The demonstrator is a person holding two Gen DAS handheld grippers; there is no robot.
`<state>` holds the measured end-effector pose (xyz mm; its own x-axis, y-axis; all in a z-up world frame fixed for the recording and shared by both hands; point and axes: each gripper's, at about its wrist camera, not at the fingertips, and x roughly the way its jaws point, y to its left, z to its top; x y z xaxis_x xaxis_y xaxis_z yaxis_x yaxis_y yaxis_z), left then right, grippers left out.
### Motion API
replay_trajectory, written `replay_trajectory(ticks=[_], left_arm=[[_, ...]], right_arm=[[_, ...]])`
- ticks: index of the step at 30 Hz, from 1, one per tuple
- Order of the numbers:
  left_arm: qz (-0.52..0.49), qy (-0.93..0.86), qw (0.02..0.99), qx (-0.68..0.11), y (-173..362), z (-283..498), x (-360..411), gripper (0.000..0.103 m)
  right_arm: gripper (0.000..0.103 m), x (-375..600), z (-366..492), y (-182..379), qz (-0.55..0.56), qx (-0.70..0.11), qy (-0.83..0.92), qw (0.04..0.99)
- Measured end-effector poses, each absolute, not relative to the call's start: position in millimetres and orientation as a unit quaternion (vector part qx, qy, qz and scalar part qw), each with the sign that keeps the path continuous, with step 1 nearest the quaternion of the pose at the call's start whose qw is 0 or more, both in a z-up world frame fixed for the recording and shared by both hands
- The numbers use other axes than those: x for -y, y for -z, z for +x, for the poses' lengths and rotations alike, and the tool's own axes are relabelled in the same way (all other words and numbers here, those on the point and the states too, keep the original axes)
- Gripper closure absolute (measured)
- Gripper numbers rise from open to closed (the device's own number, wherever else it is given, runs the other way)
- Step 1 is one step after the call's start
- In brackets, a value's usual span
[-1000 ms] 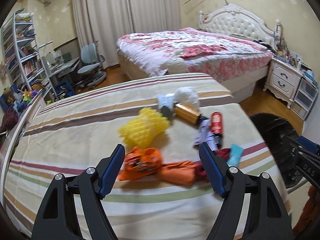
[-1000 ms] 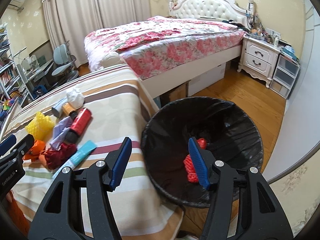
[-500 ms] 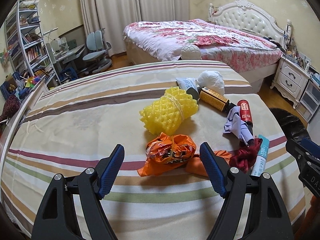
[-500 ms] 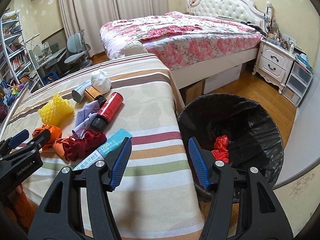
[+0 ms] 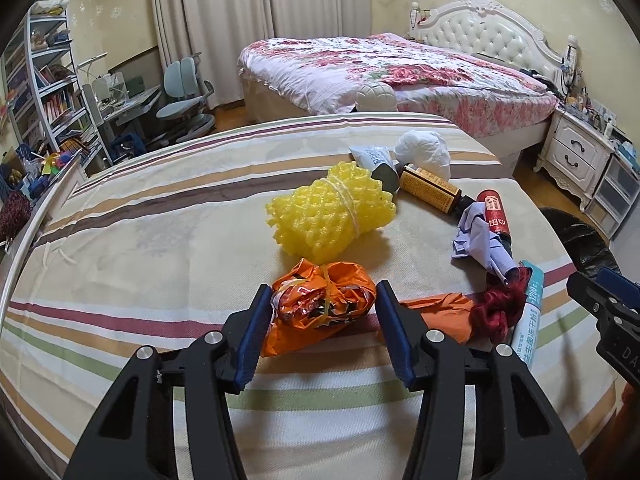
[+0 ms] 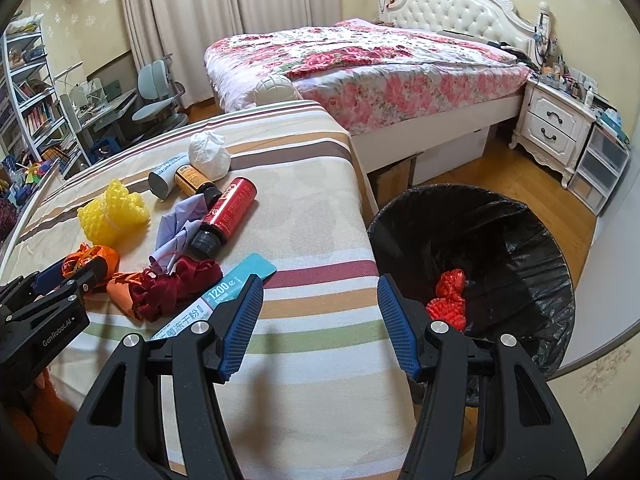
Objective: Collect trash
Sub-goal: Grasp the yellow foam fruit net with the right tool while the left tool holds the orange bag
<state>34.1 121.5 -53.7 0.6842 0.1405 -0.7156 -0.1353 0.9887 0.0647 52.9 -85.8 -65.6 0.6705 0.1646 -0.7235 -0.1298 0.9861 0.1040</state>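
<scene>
Trash lies on a striped bedspread (image 5: pixel 160 240). An orange wrapper bundle (image 5: pixel 324 300) sits between the fingers of my left gripper (image 5: pixel 322 320), whose jaws are closing with both blue pads touching its sides. Behind it are a yellow foam net (image 5: pixel 332 216), a crumpled white paper (image 5: pixel 424 152), a brown bottle (image 5: pixel 430 188), a red can (image 5: pixel 496 212), a lilac paper (image 5: pixel 476 240), a dark red cloth (image 5: pixel 500 312) and a teal sachet (image 5: pixel 530 320). My right gripper (image 6: pixel 320 320) hangs open over the bedspread's edge, holding nothing. A black-lined trash bin (image 6: pixel 500 232) to its right holds red trash (image 6: pixel 448 300).
A floral bed (image 6: pixel 380 68) stands beyond the bin, with a white nightstand (image 6: pixel 552 128) and drawers on the right. A desk, swivel chair (image 5: pixel 184 96) and bookshelf (image 5: pixel 48 92) fill the far left. Wooden floor (image 6: pixel 480 168) lies between the bin and the bed.
My left gripper came forward and down over the orange bundle, and its jaws narrowed onto it. My right gripper swung left from above the bin to above the bedspread's edge.
</scene>
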Motion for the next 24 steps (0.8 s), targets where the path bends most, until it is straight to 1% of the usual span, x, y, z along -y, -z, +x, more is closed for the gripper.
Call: replay_trajectory(ticks=[11,24], left_arm=[[-0.003,-0.085,0.919,-0.385,47,18,-139,0.051],[-0.026,-0.150,0.911,-0.383,47,8,-202,0.051]], right_arm=[[0.045,66,51,59,0.007,-0.392,-0.100,0.914],[0.044,-3,56,41,-0.035,-0.382,-0.161,0.910]])
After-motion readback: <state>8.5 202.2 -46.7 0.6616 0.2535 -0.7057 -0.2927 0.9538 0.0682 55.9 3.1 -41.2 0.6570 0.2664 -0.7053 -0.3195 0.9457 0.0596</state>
